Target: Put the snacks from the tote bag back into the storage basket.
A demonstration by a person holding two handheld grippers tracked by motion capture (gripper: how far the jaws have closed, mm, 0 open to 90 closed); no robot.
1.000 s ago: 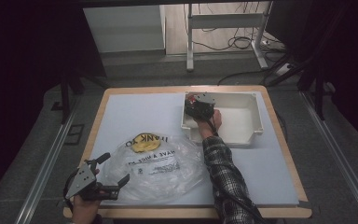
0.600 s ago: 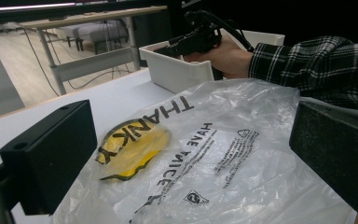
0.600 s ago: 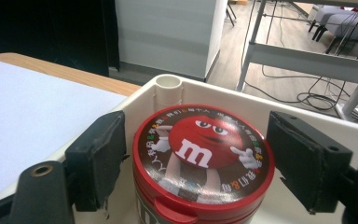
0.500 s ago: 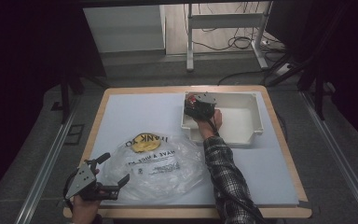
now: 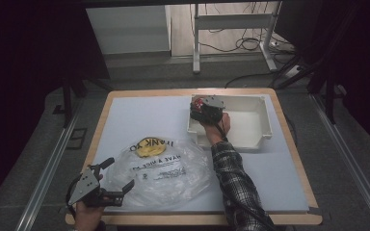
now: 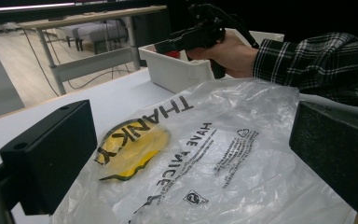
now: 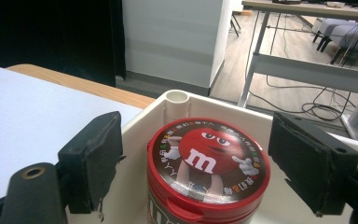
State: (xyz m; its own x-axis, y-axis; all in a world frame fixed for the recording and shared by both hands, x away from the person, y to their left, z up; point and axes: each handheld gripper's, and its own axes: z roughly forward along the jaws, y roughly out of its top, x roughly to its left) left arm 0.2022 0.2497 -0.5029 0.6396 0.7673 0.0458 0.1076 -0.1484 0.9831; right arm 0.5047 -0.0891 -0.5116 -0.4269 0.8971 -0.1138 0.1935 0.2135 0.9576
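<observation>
At the near left edge of the desk [image 5: 139, 113] the left gripper [image 5: 113, 180] rests in the person's hand with its jaws standing wide apart, nothing between them; just beyond its tips lies a clear plastic bag [image 5: 161, 168] printed with dark lettering, a yellow thing [image 5: 147, 148] showing through its far end; the left gripper view brings the print close enough to read "THANK" over the yellow patch. To the right, toward the far side, stands a white tray [image 5: 265, 127]; in its left far corner stands a red-lidded candy jar [image 7: 208, 168], upright, the tray's only visible content. The right gripper [image 5: 203, 107] hovers over that corner; its jaws have just been opening and now stand either side of the lid, pads clear of it. The right gripper view shows the cartoon face on the lid, which the high view hides under the gripper.
</observation>
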